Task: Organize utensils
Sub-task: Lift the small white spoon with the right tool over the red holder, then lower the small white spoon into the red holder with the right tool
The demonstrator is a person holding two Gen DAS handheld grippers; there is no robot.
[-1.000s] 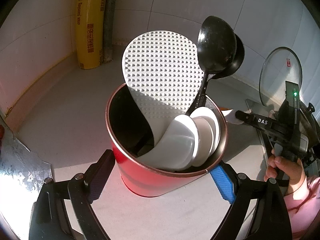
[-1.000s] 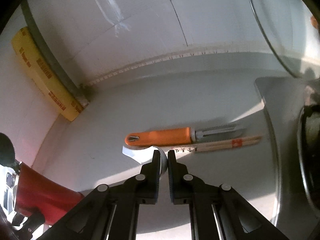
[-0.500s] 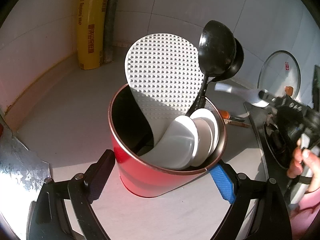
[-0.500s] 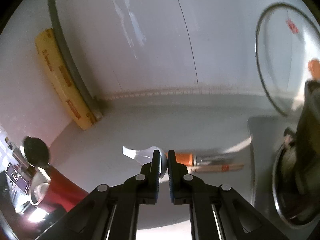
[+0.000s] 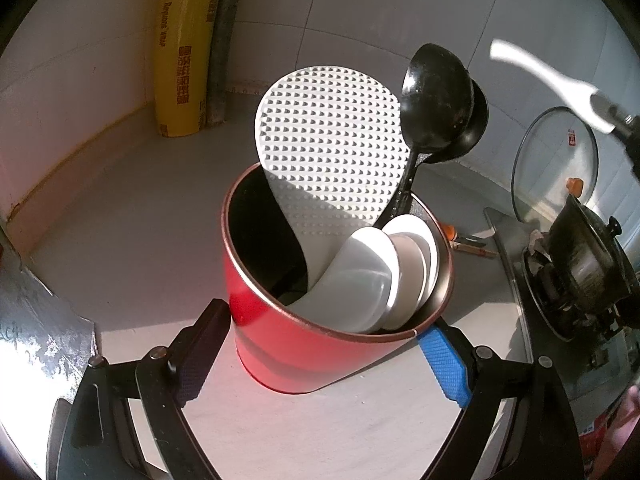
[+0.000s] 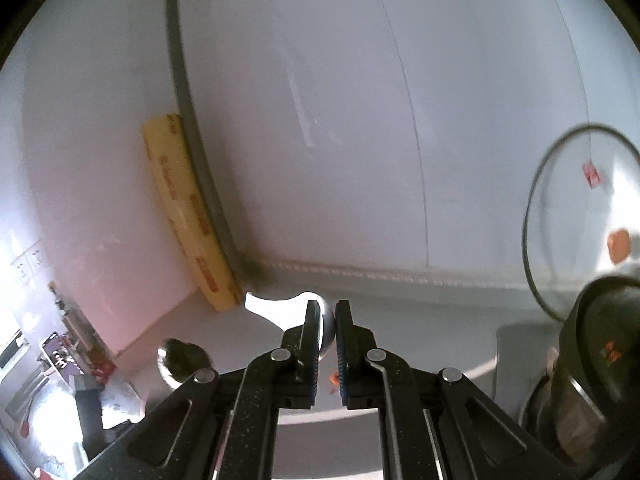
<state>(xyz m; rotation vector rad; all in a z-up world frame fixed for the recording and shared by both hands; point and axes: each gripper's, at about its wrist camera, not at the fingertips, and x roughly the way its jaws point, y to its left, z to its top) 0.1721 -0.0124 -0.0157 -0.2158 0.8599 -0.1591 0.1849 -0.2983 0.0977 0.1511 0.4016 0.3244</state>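
Note:
A red utensil holder (image 5: 320, 344) stands on the counter between the fingers of my left gripper (image 5: 324, 344), which is open around its base. It holds a white dimpled rice paddle (image 5: 332, 152), black ladles (image 5: 436, 108) and white spoons (image 5: 372, 276). My right gripper (image 6: 328, 324) is shut on a white spoon (image 6: 276, 308), held high in the air; the spoon also shows at the upper right of the left wrist view (image 5: 548, 80). An orange-handled knife (image 5: 460, 236) and chopsticks lie behind the holder.
A yellow wrap roll (image 5: 184, 48) and a grey pipe (image 5: 224, 40) stand in the back corner. A glass lid (image 5: 556, 164) leans on the wall at right. A black pot (image 5: 588, 264) sits on the stove. A metal sink edge (image 5: 36, 320) is at left.
My right gripper has lifted the white spoon off the counter and raised it high, swinging left. The left gripper and red holder have stayed put.

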